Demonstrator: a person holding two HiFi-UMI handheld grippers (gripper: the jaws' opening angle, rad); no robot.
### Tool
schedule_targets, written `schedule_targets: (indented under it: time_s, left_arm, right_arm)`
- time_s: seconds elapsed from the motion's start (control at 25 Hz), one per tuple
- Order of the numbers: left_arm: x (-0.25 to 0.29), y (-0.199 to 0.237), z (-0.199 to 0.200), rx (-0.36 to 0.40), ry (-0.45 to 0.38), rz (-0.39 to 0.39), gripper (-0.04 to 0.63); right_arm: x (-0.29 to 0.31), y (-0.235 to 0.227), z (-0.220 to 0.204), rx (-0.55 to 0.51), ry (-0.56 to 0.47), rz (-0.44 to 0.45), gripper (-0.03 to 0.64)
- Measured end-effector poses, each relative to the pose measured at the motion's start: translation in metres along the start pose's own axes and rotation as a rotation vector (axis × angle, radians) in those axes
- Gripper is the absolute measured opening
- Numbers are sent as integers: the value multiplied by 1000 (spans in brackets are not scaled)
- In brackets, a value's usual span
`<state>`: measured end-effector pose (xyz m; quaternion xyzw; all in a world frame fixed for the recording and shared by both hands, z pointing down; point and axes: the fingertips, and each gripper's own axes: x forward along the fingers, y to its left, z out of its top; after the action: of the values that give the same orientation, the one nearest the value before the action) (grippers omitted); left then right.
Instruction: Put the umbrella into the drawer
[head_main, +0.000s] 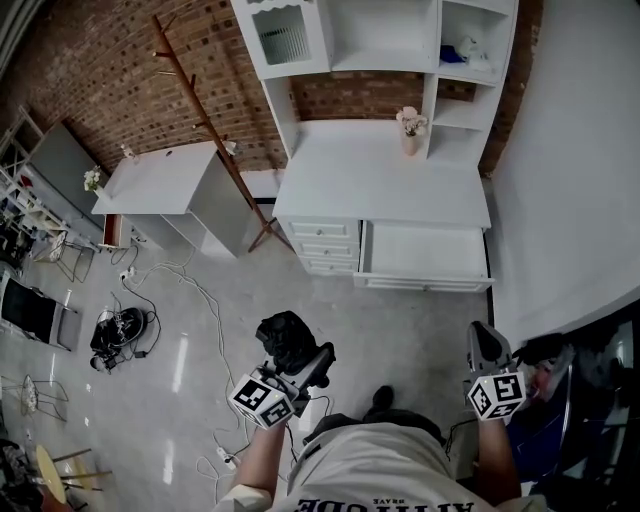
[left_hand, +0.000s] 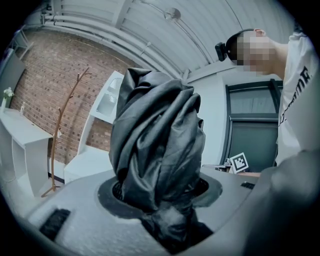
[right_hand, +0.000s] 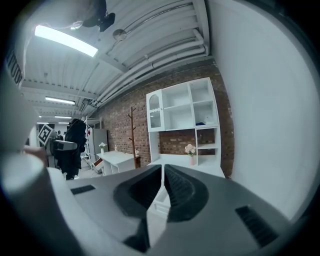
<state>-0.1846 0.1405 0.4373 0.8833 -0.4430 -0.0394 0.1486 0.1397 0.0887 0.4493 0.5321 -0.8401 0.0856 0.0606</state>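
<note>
Left gripper is clamping the black umbrella, bundle sticking up at lower centre of the head view | right gripper is hanging at lower right, jaws pressed together, empty | drawer is standing pulled open under the desk, centre right, well apart from the umbrella

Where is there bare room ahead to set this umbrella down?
The open drawer under the desk top looks bare from wall to wall. The desk top is free left of the flower vase. The floor is crowded with cables towards the left.
</note>
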Motion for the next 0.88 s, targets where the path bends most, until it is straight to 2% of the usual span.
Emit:
schedule_targets:
  time_s: [0.36,0.88]
  left_arm:
    - [38,-15,-5,20,23,8,247]
    - [75,-5,5,7,21,6,247]
  right_arm:
    - [21,-33,-2,17,-13,34,34]
    - [33,-62,2,26,0,16,35]
